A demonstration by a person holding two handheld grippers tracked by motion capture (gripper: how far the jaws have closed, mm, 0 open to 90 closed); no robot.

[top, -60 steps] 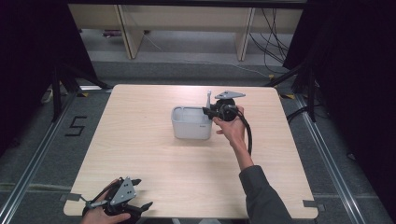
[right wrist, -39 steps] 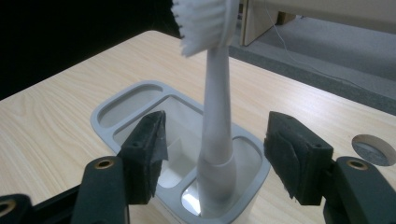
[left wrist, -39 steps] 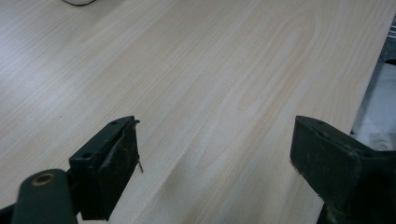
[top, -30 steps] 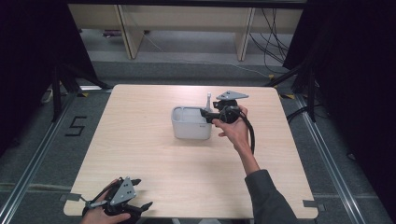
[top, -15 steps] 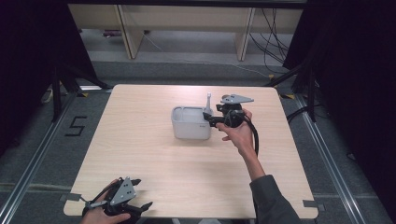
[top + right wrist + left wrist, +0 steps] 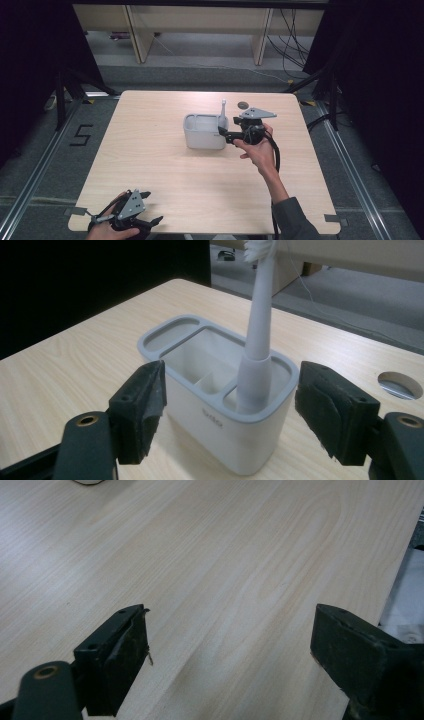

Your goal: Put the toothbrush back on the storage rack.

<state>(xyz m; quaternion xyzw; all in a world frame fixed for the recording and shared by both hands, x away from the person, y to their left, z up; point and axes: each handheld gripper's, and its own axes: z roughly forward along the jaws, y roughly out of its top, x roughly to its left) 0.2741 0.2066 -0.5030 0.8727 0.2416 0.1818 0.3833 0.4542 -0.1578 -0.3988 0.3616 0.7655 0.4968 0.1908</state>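
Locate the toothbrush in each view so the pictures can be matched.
High view: the toothbrush stands upright in the right end of the white holder, centre of the table, just left of the right hand-held gripper.
Right gripper view: it rises top centre from the holder's nearest compartment, bristles at the top edge, between open jaws.
Left gripper view: I cannot find it; bare tabletop.
Shared landmark: the holder's grey rim.

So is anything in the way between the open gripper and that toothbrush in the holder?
Nothing visible is. The right gripper is open, its jaws on either side of the near end of the holder, and the toothbrush stands upright in that end's compartment. Only the holder's own wall sits in front of the brush's base.
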